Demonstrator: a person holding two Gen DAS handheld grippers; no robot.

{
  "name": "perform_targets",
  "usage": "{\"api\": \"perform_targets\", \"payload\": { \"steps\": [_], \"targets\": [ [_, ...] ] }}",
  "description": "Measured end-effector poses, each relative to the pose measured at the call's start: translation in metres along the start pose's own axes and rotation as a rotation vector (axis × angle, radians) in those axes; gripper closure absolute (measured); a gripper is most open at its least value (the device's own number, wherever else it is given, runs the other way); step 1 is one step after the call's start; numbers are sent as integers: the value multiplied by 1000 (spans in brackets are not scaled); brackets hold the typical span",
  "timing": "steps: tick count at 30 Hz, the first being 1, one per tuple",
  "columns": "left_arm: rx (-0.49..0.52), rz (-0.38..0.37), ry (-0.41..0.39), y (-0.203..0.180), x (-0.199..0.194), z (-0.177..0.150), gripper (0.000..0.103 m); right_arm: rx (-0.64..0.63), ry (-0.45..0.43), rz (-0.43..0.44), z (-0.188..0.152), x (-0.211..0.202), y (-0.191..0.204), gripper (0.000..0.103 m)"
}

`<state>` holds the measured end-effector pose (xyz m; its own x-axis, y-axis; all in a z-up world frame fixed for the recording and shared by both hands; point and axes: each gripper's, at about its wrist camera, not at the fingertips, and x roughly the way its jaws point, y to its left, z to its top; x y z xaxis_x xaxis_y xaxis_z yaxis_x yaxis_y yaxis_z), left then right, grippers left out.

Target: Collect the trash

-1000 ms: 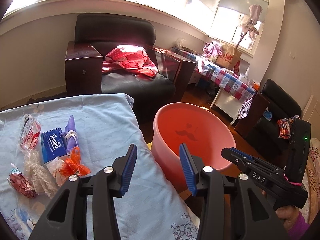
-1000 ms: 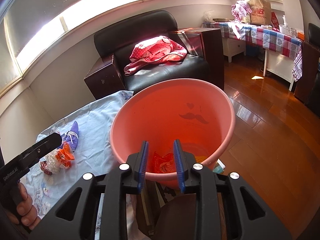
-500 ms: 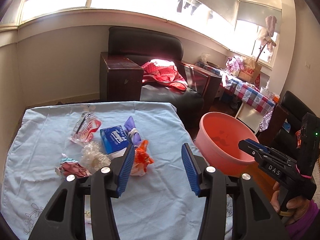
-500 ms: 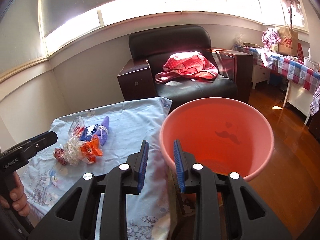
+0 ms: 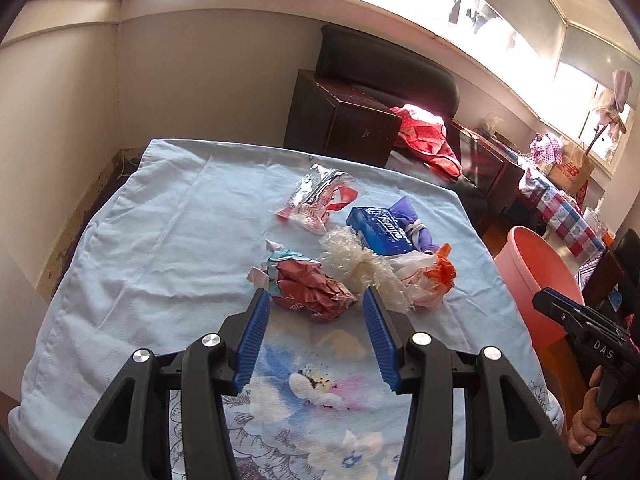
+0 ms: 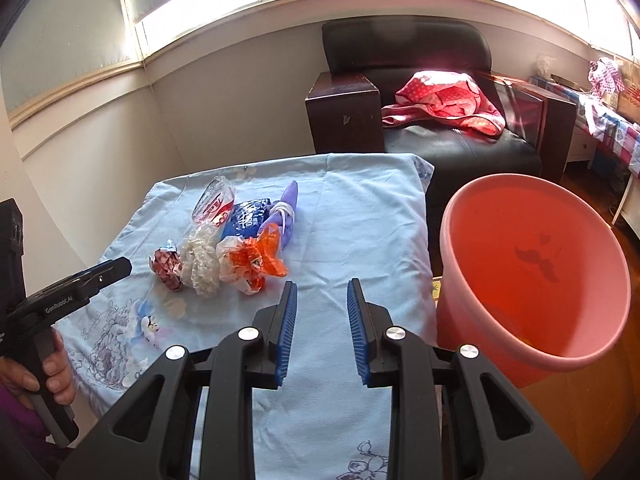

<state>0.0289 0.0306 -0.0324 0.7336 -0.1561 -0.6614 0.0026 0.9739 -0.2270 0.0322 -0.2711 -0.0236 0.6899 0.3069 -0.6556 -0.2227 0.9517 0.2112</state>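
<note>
Change since earlier frame: both cameras have swung away from the pink bucket (image 6: pixel 532 276) and back over the table; the left gripper (image 5: pixel 314 330), which a second ago looked into the bucket, now points at the trash pile.
Bucket: stands on the floor just beside the table's right edge, mouth tilted toward the camera; something yellowish shows low inside, too dim to name.
Table: covered by a light blue floral cloth (image 5: pixel 168 240).
Trash left to collect: six pieces clustered mid-table, touching or nearly so.
Pile, far side: clear red-printed wrapper (image 5: pixel 320 198), blue tissue pack (image 5: pixel 380 229), knotted purple bag (image 5: pixel 416 226).
Pile, near side: white-and-orange plastic bag (image 5: pixel 432 278), pale plastic netting (image 5: pixel 364 268), crumpled reddish wrapper (image 5: pixel 312 292).
Progress: my judgement is early to midway; most trash remains on the cloth.
Left gripper: jaws wide apart, holding nothing, low over the cloth, framing the crumpled reddish wrapper just beyond the tips.
Right gripper (image 6: pixel 322 332): jaws moderately apart, holding nothing, hovering over bare cloth between pile and bucket.
</note>
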Motion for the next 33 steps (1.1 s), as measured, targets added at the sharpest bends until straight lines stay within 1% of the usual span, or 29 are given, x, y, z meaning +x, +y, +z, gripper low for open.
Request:
{"api": "perform_targets", "payload": {
  "steps": [4,7,12,15,17,19,22,26,33],
  "targets": [
    [-85,-16,51,11,19,5,55,-2,20,20,-1,6,7,77],
    [-122,-1,83,11,34,8,55,-13,16,32,0,5,11,77],
    [-181,21,127,15,55,14,55,-45,14,79,1,6,20,77],
    [-216,20,160,17,66,15,54,-72,18,113,0,7,28,77],
    [-243,6,175,19,72,15,54,-94,21,131,0,8,35,77],
    [-256,-5,172,20,74,15,57,-116,27,141,0,10,43,77],
    [-243,-16,157,20,73,15,62,-143,34,163,1,12,52,77],
    [-223,-17,112,22,60,17,64,-166,47,203,6,17,64,77],
    [-189,-10,52,30,38,19,64,-215,81,247,21,42,89,77]
  ]
}}
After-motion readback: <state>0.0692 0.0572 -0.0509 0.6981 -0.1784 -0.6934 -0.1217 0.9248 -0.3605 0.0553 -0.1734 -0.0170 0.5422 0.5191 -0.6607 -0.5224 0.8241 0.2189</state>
